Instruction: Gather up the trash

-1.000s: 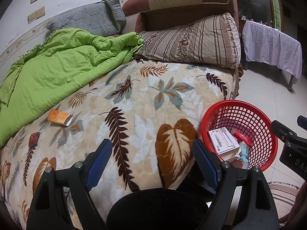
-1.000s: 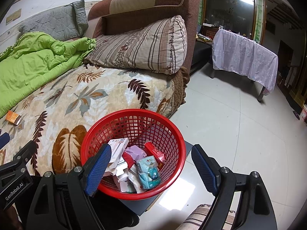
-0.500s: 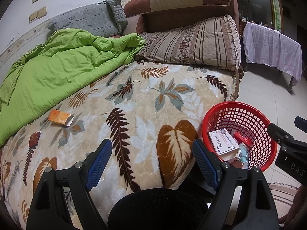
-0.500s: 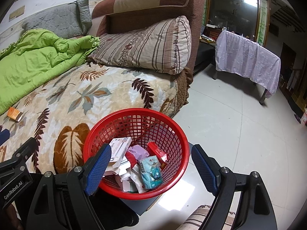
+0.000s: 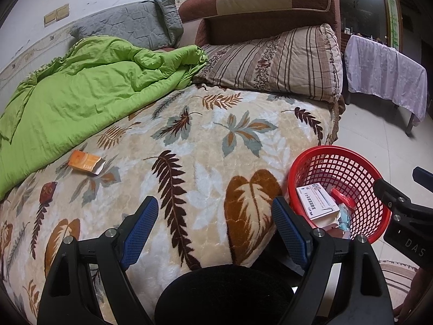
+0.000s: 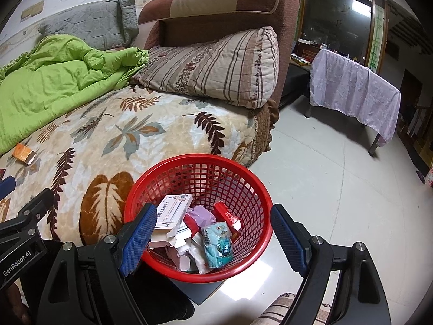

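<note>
Hand-held gripper [image 6: 213, 233] agape above basket [image 6: 254, 189]

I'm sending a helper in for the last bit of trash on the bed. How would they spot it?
On the leaf-patterned blanket, look along the edge of the crumpled green quilt. A small orange carton lies flat there, one end flap open, the only loose item on the bed.

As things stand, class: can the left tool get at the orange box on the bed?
Probably yes. The left tool is open and empty, and only bare leaf-print blanket lies between it and the orange box.
</note>
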Demonstrator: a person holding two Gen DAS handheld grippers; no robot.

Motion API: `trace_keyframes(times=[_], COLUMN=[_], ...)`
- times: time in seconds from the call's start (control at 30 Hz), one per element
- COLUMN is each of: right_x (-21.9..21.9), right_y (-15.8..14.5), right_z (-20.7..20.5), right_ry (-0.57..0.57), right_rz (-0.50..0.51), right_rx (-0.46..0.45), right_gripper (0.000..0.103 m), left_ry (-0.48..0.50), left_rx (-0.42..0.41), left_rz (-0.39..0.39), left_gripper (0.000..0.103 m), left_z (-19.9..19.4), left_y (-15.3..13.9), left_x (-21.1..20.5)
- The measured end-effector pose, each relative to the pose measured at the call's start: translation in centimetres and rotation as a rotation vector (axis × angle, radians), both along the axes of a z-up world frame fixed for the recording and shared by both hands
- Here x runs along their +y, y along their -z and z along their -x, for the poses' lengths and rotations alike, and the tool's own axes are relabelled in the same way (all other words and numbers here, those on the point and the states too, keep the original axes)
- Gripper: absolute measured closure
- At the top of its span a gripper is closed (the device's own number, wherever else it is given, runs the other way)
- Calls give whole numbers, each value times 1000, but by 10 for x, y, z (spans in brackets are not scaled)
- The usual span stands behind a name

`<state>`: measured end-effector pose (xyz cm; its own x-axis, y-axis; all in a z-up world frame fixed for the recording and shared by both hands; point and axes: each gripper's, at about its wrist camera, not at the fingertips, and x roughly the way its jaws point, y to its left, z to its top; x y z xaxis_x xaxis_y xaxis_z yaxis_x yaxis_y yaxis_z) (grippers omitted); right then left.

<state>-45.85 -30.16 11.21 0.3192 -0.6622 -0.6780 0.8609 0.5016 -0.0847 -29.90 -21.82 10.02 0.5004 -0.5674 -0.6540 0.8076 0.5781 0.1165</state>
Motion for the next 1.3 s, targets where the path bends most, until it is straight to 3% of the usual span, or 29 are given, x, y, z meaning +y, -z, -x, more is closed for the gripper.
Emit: trace_keyframes(times=[0.43, 0.67, 0.83, 1.0, 1.07, 1.2, 1.3], right_x=[0, 0, 18, 47, 62, 79, 85], right_y=[1, -15, -21, 7, 24, 68, 88], right_z=[-13, -49, -138, -241, -281, -358, -387], right_ry=[-51, -134, -374, -635, -720, -813, -783], right_rz=[8, 83, 105, -42, -99, -207, -161], right_rx=[12, -3, 78, 196, 224, 284, 266], right_gripper=[15, 15, 14, 14, 14, 14, 14], left_ry=[-14, -142, -406, -744, -823, -898, -875], left_rx=[8, 14, 37, 151, 184, 263, 330], left_rz=[10, 57, 39, -71, -114, -166, -148], left_gripper=[19, 19, 19, 19, 19, 19, 18], left_z=[-8, -52, -120, -199, -223, -260, -275], left_y=[0, -16, -10, 23, 38, 68, 83], left_x=[5, 37, 95, 165, 186, 212, 217])
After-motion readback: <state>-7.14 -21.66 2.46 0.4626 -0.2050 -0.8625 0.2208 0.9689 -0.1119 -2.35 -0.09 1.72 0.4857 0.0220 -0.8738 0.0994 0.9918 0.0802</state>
